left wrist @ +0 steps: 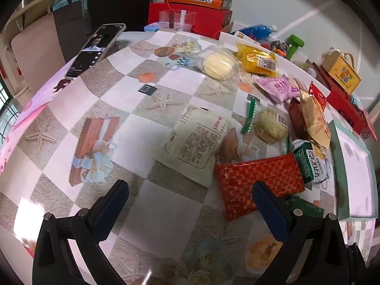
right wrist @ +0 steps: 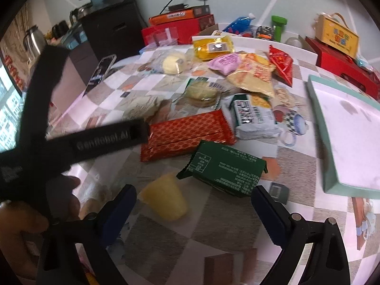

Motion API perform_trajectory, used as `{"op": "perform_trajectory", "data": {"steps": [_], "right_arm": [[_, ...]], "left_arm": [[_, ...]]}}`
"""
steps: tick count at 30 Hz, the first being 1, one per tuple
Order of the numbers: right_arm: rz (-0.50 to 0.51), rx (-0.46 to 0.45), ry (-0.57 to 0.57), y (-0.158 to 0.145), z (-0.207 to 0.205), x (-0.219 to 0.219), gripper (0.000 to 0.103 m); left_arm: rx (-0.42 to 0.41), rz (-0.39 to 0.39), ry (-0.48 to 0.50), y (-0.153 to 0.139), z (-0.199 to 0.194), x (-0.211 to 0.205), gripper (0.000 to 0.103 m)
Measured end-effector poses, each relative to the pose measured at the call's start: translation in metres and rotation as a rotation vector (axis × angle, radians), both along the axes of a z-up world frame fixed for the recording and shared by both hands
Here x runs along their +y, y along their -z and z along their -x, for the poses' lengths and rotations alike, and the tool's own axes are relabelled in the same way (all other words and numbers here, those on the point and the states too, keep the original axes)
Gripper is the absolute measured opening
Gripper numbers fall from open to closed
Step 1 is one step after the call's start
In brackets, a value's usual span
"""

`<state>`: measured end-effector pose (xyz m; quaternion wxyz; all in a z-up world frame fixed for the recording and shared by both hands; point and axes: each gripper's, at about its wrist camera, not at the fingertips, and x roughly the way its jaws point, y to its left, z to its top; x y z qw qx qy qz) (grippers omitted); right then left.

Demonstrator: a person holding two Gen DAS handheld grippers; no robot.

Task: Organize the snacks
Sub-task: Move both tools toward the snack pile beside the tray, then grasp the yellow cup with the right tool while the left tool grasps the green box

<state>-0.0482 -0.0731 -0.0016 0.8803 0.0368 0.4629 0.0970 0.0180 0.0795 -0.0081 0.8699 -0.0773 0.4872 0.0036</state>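
Right gripper (right wrist: 193, 204) hangs with its jaws wide apart and empty. The jelly cup (right wrist: 165, 197) lies tipped on the table between them, left of centre; green pack (right wrist: 223, 167) just beyond.

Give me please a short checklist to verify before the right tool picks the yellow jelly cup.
1. Right tool open: ok, fingers stand wide, nothing between the pads.
2. Yellow jelly cup in line: ok, it lies on its side just ahead, toward the left finger.
3. Cup free of neighbours: ok, the green packet lies beside it, apart.
4. Left tool empty: ok, open over the tablecloth.
5. Left tool out of the path: not ok, its arm crosses the right camera's view close by.
6. Mint tray ready: ok, no snack in it.
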Motion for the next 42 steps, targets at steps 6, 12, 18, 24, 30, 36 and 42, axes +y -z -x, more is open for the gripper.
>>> {"op": "perform_trajectory", "data": {"steps": [6,12,18,24,30,36,42], "right_arm": [[0.019,0.013,-0.041,0.0,0.001,0.014,0.088],[0.067,0.03,-0.015,0.008,-0.002,0.012,0.08],[0.035,0.097,0.077,0.015,-0.003,-0.023,0.077],[0.005,0.101,0.109,0.016,-0.004,-0.038,0.052],[0.009,0.061,0.098,0.019,-0.009,-0.028,0.051],[-0.012,0.054,0.078,0.019,-0.011,-0.026,0.047],[-0.092,0.006,0.116,0.002,0.001,-0.046,0.043]], "left_arm": [[0.016,0.012,-0.021,0.002,-0.002,0.01,0.103],[0.023,0.035,0.003,0.004,-0.004,0.007,0.103],[0.008,0.066,0.051,0.002,-0.003,-0.002,0.103],[0.0,0.078,0.106,0.0,-0.001,-0.017,0.103],[-0.001,0.094,0.16,-0.002,-0.001,-0.03,0.098],[0.022,0.105,0.173,0.003,-0.003,-0.033,0.085],[0.008,0.131,0.195,-0.004,-0.002,-0.037,0.085]]}}
